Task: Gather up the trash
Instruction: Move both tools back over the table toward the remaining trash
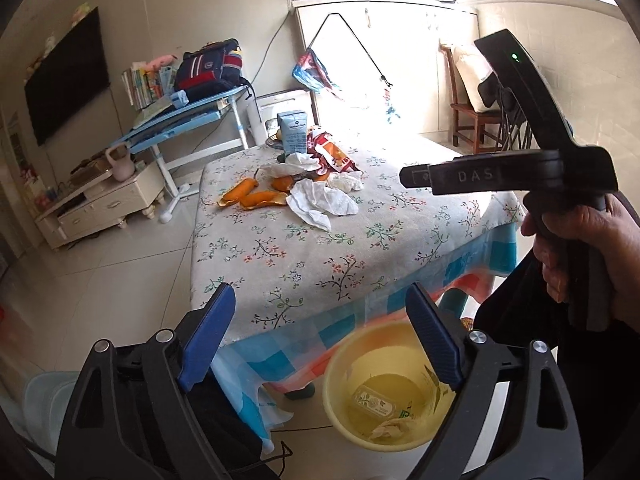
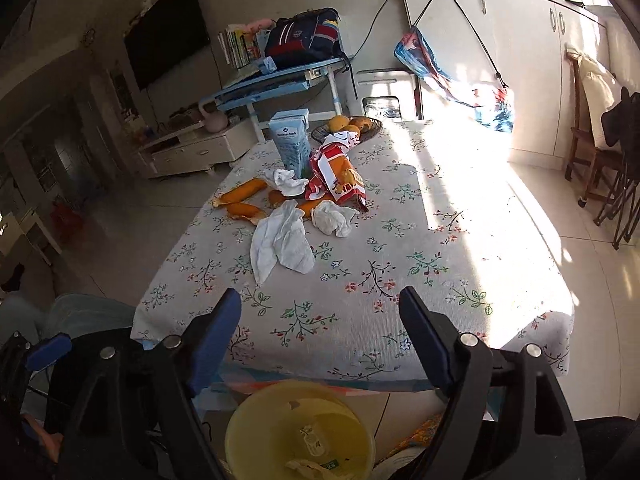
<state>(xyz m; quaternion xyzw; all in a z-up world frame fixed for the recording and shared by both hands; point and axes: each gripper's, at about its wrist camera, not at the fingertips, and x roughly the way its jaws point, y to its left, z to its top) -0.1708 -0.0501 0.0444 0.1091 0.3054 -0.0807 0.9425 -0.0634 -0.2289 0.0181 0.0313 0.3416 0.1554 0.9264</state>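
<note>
Beside the floral table (image 2: 400,280), the yellow bin (image 1: 340,408) holds crumpled tissue (image 1: 388,430); both grippers' jaws spread, empty.

Square table (image 2: 360,312) under a floral cloth, a checked blue-and-orange cloth beneath. Toward the far side: crumpled white tissues (image 2: 282,242), orange peels (image 2: 240,196), a red-and-white snack wrapper (image 2: 336,172), a pale blue carton (image 2: 290,144) upright, a dish of fruit (image 2: 348,125). On the tiled floor (image 1: 120,264) at the near edge, a yellow bin (image 1: 384,390) holding scraps.
</note>
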